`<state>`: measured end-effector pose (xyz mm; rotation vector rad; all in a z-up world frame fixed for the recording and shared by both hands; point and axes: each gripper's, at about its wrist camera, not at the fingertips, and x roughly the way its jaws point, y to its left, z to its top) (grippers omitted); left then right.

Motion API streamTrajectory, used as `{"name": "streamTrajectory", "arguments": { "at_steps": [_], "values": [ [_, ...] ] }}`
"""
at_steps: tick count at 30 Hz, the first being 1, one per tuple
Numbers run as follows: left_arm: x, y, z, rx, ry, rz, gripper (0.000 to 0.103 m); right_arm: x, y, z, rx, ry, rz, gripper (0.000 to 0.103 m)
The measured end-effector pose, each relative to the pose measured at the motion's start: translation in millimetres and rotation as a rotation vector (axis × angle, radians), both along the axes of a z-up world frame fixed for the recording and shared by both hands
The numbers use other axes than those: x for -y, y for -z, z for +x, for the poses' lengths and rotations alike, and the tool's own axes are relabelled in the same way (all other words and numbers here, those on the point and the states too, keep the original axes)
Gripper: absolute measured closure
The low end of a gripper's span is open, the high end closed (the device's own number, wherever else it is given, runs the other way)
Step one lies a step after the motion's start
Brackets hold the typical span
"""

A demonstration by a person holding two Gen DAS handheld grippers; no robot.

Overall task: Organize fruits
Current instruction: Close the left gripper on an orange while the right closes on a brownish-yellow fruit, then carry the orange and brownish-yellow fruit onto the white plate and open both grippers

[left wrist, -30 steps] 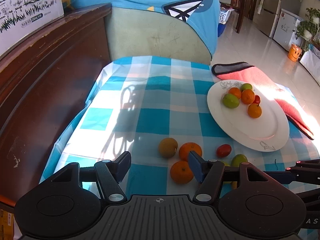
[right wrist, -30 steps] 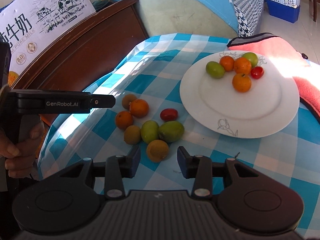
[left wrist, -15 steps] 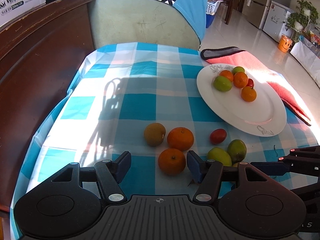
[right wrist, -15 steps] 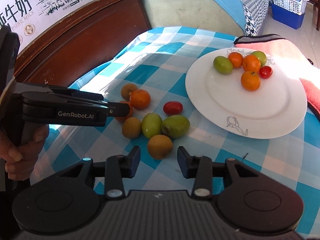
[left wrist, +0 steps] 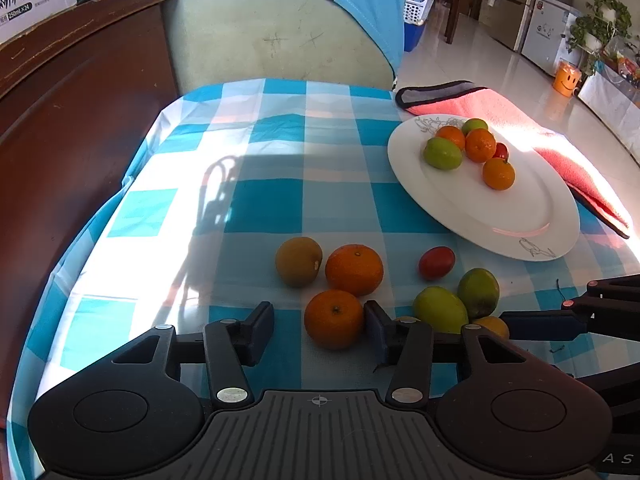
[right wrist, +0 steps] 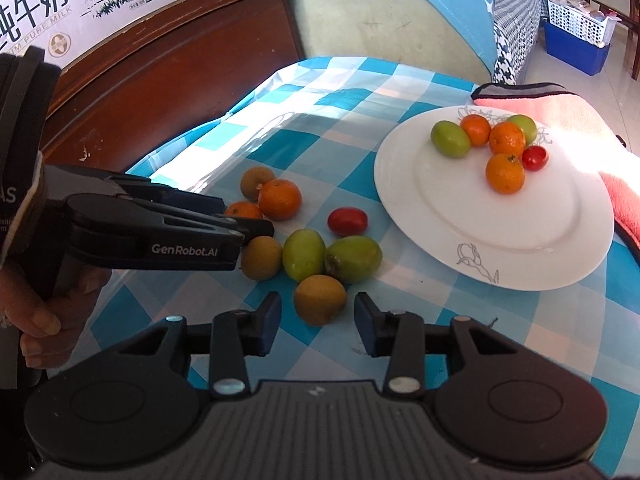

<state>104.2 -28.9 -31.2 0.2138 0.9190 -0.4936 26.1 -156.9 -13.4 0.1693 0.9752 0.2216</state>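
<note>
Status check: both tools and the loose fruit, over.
Left tool open, straddling an orange. Right tool open around a brown fruit. Six fruits on the plate. Neighbouring fruit crowds both picks.

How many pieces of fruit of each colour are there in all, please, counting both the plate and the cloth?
Orange: 5, first one
Green: 4, first one
Red: 2, first one
Brown: 3, first one
Total: 14, with 6 on the plate and 8 on the checked cloth.
</note>
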Motion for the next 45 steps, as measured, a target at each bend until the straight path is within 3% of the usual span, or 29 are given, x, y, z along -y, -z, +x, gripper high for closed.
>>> {"name": "streamTrajectory", "arguments": {
  "at_steps": [3,6,30,45],
  "values": [
    [0.5,-0.6,-0.6,0.000,0.006,-0.003,0.074,-0.3,-0.3,-0.6,0.004,0.001,-0.007,0.067],
    [0.3,-1.0,-1.0,0.000,0.006,-0.002,0.074,-0.2,-0.2,-0.5,0.005,-0.002,-0.007,0.074],
    [-5.9,-26.3,-16.0,0.049,-0.002,-0.041,0.074,-0.1,-20.9,-9.5,0.065,-0.034,0.023,0.074],
    [11.6,-35.8,-19.9,0.073,0.024,-0.061,0.074,20.2,-38.6,-8.5,0.109,0.044,0.005,0.074]
  ]
}}
